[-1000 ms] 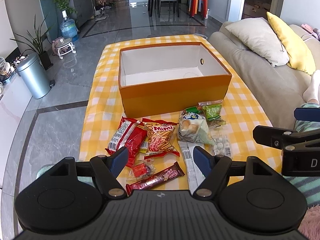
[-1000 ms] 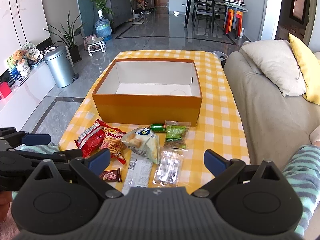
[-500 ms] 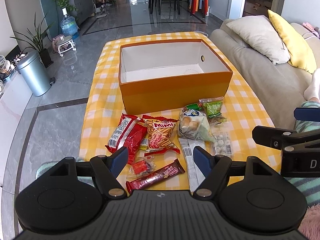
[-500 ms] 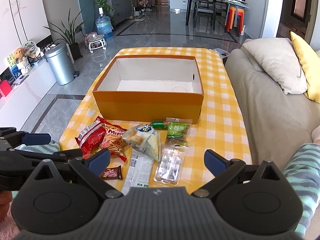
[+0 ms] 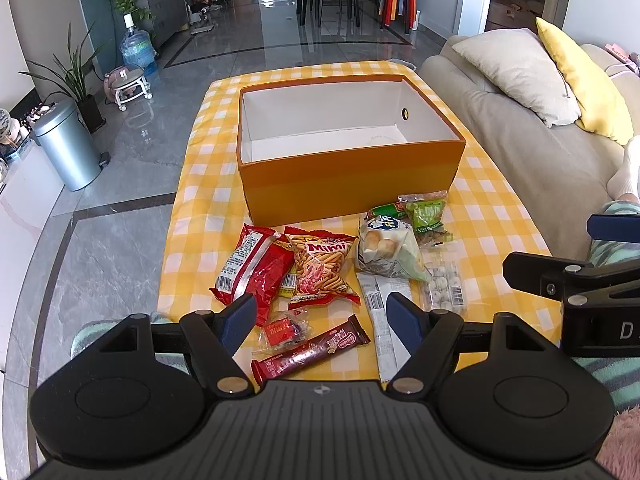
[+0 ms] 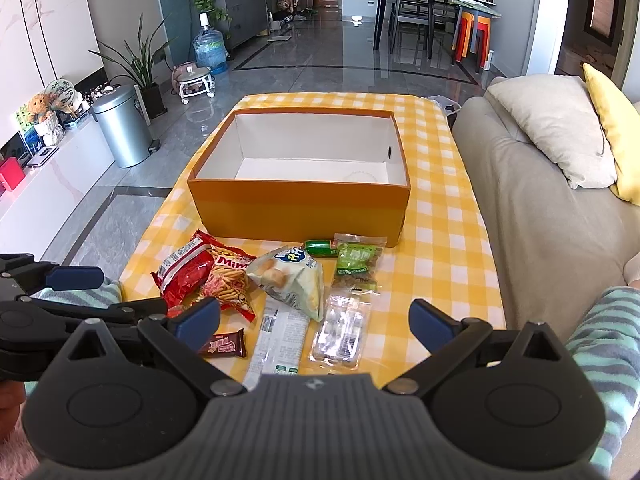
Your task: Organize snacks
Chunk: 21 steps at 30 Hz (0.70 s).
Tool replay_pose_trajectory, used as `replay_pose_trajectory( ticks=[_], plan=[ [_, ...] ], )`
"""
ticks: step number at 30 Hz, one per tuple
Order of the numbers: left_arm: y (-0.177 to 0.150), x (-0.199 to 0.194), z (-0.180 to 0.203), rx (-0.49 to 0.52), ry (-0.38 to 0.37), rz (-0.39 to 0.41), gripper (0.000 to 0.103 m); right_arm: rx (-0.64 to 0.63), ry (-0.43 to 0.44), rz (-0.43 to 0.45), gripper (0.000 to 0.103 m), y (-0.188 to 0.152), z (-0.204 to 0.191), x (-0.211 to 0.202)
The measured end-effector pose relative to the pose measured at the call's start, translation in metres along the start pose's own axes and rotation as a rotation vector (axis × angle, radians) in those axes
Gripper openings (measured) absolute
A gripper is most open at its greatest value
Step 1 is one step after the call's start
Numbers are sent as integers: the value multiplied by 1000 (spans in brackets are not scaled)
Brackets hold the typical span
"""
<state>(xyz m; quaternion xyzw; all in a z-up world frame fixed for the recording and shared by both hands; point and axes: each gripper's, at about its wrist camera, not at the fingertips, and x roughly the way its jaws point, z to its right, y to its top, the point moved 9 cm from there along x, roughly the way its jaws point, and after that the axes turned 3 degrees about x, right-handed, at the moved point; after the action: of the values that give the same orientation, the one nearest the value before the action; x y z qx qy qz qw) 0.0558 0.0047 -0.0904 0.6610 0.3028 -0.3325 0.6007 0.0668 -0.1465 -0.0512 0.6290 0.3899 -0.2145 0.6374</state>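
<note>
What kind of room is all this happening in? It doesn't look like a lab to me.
Most likely a home living room. A beige sofa with cushions runs along the low table, a dining table with chairs stands at the far end, and potted plants line the wall.

A lived-in home is shown, an open living room joined to a dining area; a beige sofa (image 6: 560, 216) with a grey cushion (image 6: 556, 124) and a yellow cushion (image 5: 580, 80) is seen at the right; a low table under a yellow checked cloth (image 6: 448, 240) is set before it; a dining table with dark chairs (image 6: 412, 12) and stacked stools (image 6: 474, 36) is placed at the back; potted plants (image 6: 140, 64), a water bottle (image 6: 209, 50) and a steel pedal bin (image 6: 122, 126) are stood along the left wall on polished grey tiles.
</note>
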Motion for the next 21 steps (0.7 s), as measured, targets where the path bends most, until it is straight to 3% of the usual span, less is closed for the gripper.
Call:
replay_pose_trajectory(
  ticks=[21],
  plan=[
    [1, -1, 2, 2, -2, -5, 87, -10, 3, 2, 99, 0, -3, 0]
  ],
)
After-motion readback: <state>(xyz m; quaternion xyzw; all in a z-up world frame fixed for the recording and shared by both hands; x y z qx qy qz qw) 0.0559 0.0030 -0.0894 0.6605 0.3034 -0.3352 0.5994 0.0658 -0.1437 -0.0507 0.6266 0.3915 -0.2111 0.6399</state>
